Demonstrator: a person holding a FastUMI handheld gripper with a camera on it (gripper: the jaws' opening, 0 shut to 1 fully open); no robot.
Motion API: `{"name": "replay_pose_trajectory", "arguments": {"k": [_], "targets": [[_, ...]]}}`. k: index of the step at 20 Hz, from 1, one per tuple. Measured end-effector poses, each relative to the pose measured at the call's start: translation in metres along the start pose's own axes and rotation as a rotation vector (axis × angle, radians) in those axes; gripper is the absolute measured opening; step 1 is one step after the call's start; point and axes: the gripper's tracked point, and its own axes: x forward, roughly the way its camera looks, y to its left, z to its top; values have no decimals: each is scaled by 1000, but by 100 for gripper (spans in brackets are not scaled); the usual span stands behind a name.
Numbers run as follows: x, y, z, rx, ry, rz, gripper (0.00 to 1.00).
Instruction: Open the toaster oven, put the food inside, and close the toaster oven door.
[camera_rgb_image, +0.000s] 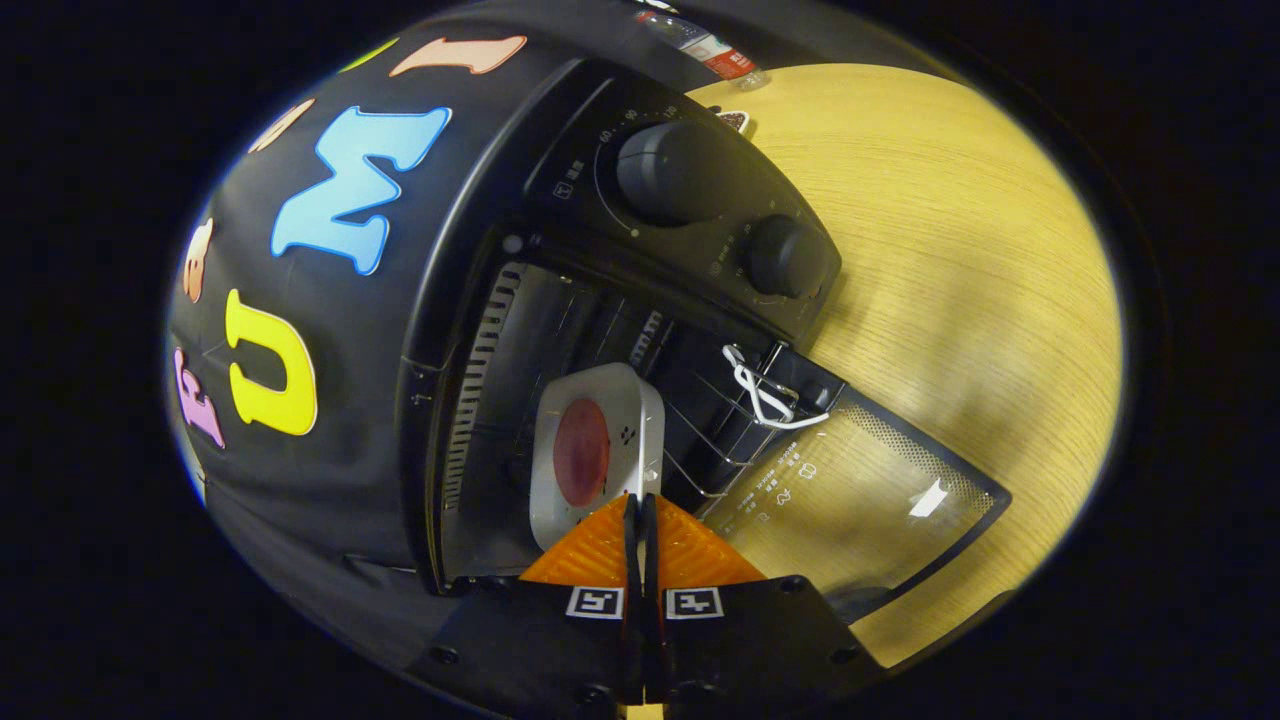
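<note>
A: What do you see of the toaster oven?

B: It stands on a wooden table, and the whole view is turned to one side. Its door is open and folded fully down, so the glass pane lies flat over the table. Through the glass the wood is visible.

A: And the food?

B: There is a small light grey tray with a round red piece of food in it. The tray sits inside the oven cavity, on the wire rack, just beyond the fingertips.

A: What are the fingers doing?

B: The gripper points into the oven opening. Its two fingers are pressed almost together, with only a thin dark gap between them. Their tips reach the near edge of the tray. It looks as if they pinch the rim of the tray, but the contact is hidden by the fingers themselves, so I cannot tell for sure.

A: Anything else on the oven?

B: Two dark knobs on the control panel, a bigger one and a smaller one. A white wire clip hangs at the hinge side, where the rack meets the door. Behind the oven is the black cloth wall of the booth.
</note>
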Motion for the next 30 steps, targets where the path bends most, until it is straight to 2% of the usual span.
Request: {"name": "replay_pose_trajectory", "arguments": {"k": [4, 10, 11, 12, 17, 19, 23, 26, 30], "targets": [[12, 8, 6, 7, -46, 11, 2], [22, 14, 6, 12, -10, 34, 8], [21, 14, 4, 10, 11, 34, 20], [17, 16, -1, 7, 36, 49, 22], [-20, 11, -24, -79, 106, 68, 64], [-35, 6, -38, -105, 128, 66, 100], [-70, -3, -65, -239, 125, 52, 98], [-91, -22, -98, -421, 181, 4, 98], [-104, -51, -118, -667, 193, -88, 98]]}}
